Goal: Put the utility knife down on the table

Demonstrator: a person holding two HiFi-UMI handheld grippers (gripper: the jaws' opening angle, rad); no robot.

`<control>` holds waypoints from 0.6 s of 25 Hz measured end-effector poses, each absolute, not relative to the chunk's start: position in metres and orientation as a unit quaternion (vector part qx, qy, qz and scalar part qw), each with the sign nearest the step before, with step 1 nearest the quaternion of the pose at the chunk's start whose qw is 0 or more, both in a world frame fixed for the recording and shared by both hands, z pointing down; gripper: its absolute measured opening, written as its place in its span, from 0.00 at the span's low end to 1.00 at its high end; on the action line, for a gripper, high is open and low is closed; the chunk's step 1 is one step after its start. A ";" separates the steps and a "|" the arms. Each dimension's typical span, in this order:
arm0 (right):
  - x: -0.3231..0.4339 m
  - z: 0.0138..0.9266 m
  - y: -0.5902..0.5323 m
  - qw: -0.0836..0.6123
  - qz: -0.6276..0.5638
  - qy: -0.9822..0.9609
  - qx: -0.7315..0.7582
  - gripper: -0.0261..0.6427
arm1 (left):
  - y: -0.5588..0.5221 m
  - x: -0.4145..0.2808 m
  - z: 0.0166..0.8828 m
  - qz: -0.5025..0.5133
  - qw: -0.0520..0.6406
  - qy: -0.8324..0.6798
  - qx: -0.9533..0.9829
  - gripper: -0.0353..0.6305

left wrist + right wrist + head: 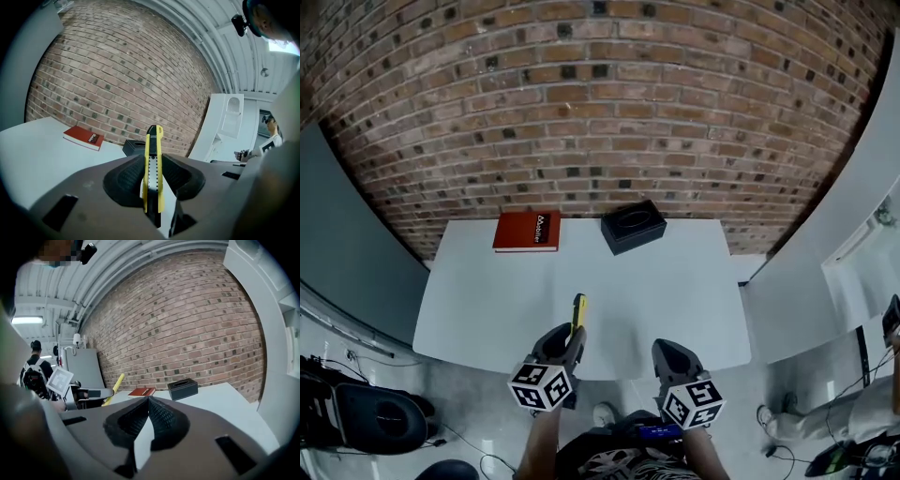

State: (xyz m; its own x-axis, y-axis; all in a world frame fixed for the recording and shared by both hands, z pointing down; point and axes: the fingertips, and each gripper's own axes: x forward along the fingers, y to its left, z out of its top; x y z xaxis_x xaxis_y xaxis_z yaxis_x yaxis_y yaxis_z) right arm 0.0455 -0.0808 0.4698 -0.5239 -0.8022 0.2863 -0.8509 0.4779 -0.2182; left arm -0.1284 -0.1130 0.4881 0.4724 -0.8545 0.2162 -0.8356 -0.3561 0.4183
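The utility knife [153, 164] is yellow and black and stands clamped between the jaws of my left gripper [152, 176], its tip pointing away from me. In the head view the utility knife [577, 313] sticks forward from the left gripper [567, 345] over the near edge of the white table [675, 291]. My right gripper [672, 356] hovers beside it at the table's near edge. In its own view the right gripper [146, 416] is shut with nothing between the pads, and the utility knife [114, 387] shows at the left.
A red book [527, 231] lies at the table's far left, and a black tissue box [633, 226] stands at the far middle. A brick wall [600, 103] rises behind the table. A person stands at the left of the right gripper view.
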 end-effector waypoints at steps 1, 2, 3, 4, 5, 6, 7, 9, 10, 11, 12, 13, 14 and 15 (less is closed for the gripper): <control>0.048 0.468 -0.084 0.064 0.178 -0.854 0.485 0.04 | -0.117 -0.128 0.488 -0.019 0.242 -0.511 0.825 0.23; 0.050 0.466 -0.088 0.055 0.185 -0.852 0.487 0.04 | -0.120 -0.127 0.487 -0.019 0.242 -0.509 0.826 0.23; 0.050 0.464 -0.091 0.049 0.188 -0.851 0.487 0.04 | -0.124 -0.126 0.487 -0.020 0.241 -0.507 0.827 0.23; 0.051 0.462 -0.094 0.044 0.188 -0.851 0.488 0.04 | -0.127 -0.126 0.486 -0.020 0.240 -0.506 0.828 0.23; 0.051 0.461 -0.097 0.043 0.186 -0.852 0.488 0.04 | -0.129 -0.124 0.486 -0.020 0.240 -0.504 0.829 0.23; 0.051 0.461 -0.098 0.042 0.185 -0.852 0.489 0.04 | -0.130 -0.123 0.487 -0.020 0.239 -0.503 0.830 0.23; 0.050 0.461 -0.100 0.043 0.185 -0.852 0.489 0.04 | -0.132 -0.122 0.486 -0.020 0.239 -0.502 0.831 0.23; 0.048 0.460 -0.104 0.043 0.185 -0.852 0.488 0.04 | -0.137 -0.122 0.484 -0.022 0.236 -0.500 0.833 0.23; 0.046 0.460 -0.107 0.043 0.186 -0.853 0.487 0.04 | -0.141 -0.123 0.482 -0.023 0.235 -0.499 0.834 0.23; 0.045 0.461 -0.111 0.043 0.188 -0.853 0.486 0.04 | -0.144 -0.123 0.481 -0.024 0.234 -0.498 0.834 0.23; 0.044 0.462 -0.114 0.043 0.189 -0.853 0.485 0.04 | -0.148 -0.123 0.481 -0.023 0.232 -0.498 0.835 0.23; 0.042 0.464 -0.117 0.043 0.189 -0.853 0.484 0.04 | -0.151 -0.124 0.481 -0.023 0.232 -0.498 0.835 0.23; 0.041 0.464 -0.121 0.044 0.189 -0.854 0.483 0.04 | -0.154 -0.125 0.481 -0.023 0.231 -0.499 0.835 0.23; 0.040 0.465 -0.125 0.045 0.189 -0.855 0.481 0.04 | -0.158 -0.126 0.481 -0.023 0.231 -0.499 0.835 0.23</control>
State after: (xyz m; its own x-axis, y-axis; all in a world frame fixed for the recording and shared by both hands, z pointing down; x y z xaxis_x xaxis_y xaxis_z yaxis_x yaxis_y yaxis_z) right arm 0.0400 -0.1246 0.4647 -0.5323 -0.8062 0.2580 -0.8399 0.4650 -0.2798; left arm -0.1259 -0.1579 0.4805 0.5010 -0.8439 0.1919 -0.8227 -0.3956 0.4082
